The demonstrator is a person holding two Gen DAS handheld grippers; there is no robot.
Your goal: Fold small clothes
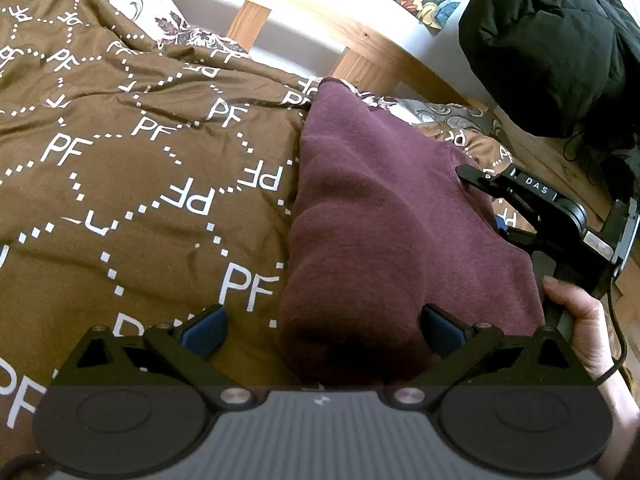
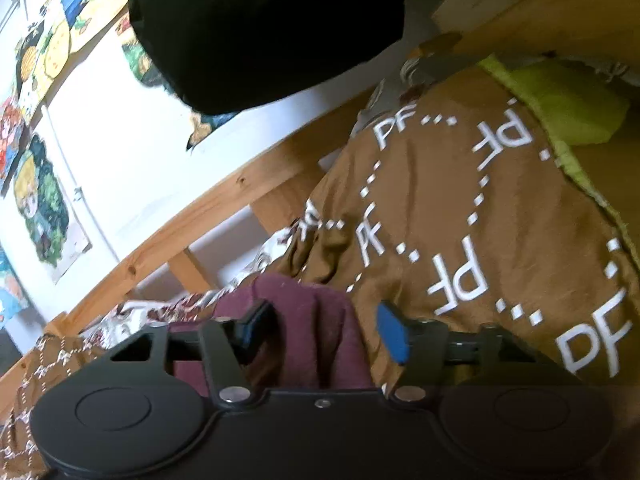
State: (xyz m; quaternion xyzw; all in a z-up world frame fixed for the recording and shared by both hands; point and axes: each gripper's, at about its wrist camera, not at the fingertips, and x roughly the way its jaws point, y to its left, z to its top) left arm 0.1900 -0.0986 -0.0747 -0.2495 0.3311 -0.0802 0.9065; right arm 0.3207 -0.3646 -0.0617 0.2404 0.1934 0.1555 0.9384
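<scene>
Your left gripper [image 1: 322, 330] has its fingers spread wide, the near end of the maroon garment [image 1: 384, 216] lying between them on the brown blanket [image 1: 120, 168], toward the bed's railed edge. Your right gripper [image 2: 324, 330] also has its fingers apart, with a fold of the garment between them. The wooden bed rail [image 1: 360, 46] runs along the far side, a black bundle [image 1: 552, 44] beyond it.
</scene>
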